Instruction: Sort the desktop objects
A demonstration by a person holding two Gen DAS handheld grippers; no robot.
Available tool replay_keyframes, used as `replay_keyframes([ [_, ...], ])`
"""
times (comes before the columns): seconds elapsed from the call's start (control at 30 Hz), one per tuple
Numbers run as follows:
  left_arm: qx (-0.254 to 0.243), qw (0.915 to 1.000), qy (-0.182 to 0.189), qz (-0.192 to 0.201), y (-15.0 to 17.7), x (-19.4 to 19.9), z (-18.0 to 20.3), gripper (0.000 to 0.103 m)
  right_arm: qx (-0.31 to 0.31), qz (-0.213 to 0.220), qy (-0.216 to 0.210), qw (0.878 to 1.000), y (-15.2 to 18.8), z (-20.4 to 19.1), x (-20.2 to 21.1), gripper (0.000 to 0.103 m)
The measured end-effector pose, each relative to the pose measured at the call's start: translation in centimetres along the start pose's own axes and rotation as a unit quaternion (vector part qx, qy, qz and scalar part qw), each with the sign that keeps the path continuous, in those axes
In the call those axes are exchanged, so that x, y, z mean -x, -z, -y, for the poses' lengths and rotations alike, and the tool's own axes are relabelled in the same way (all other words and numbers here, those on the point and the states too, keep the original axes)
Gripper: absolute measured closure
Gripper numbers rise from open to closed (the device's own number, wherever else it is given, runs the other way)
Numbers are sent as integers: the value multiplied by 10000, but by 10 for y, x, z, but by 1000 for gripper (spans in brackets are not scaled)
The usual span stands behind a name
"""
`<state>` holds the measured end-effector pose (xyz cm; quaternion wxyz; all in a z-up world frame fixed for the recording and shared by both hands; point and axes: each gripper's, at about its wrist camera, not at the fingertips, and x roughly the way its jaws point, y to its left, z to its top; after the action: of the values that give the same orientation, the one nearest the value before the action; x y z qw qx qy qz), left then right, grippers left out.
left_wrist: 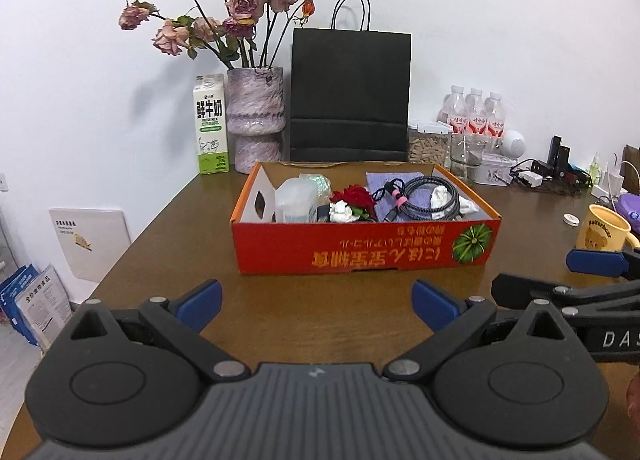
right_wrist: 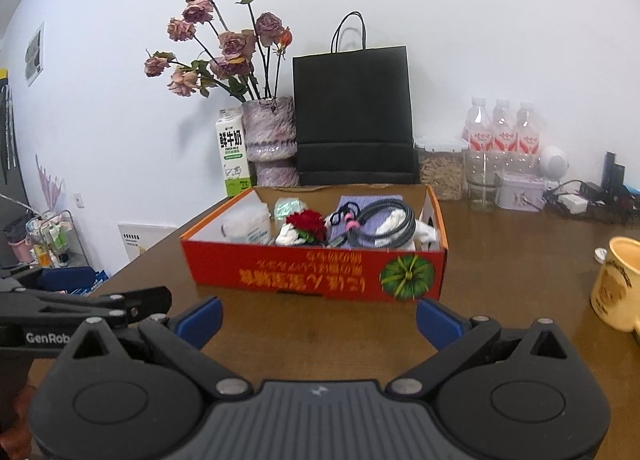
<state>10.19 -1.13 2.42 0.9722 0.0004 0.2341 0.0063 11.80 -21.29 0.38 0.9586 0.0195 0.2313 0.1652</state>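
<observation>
A red cardboard box point(left_wrist: 360, 250) point(right_wrist: 288, 272) sits mid-table, holding a coiled grey cable point(left_wrist: 430, 196) point(right_wrist: 394, 226), a red fabric rose point(left_wrist: 354, 196) point(right_wrist: 308, 222), a purple cloth point(left_wrist: 394, 180), white crumpled bits and a clear plastic packet point(left_wrist: 294, 200). My left gripper point(left_wrist: 316, 304) hovers open over bare table just in front of the box, nothing between its blue pads. My right gripper point(right_wrist: 318, 318) is open too, equally close to the box front. Each gripper shows at the edge of the other's view.
Behind the box stand a milk carton point(left_wrist: 211, 124), a vase of dried roses point(left_wrist: 256, 124), a black paper bag point(left_wrist: 350, 96), water bottles point(left_wrist: 476, 112), jars and a tin. A yellow mug point(right_wrist: 616, 284) stands at the right. Cables and chargers clutter the far right.
</observation>
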Motion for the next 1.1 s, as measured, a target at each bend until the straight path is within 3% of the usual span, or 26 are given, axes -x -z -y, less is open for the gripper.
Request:
replay_keyframes([
  [0.37,-4,9999,40,110,17,27,-1,0,24,19,154,9999,20,-13,33,0],
  [1.1,-23,9999,13,147,19,32,1,0,55,67,213,9997,20,-15,41,0],
])
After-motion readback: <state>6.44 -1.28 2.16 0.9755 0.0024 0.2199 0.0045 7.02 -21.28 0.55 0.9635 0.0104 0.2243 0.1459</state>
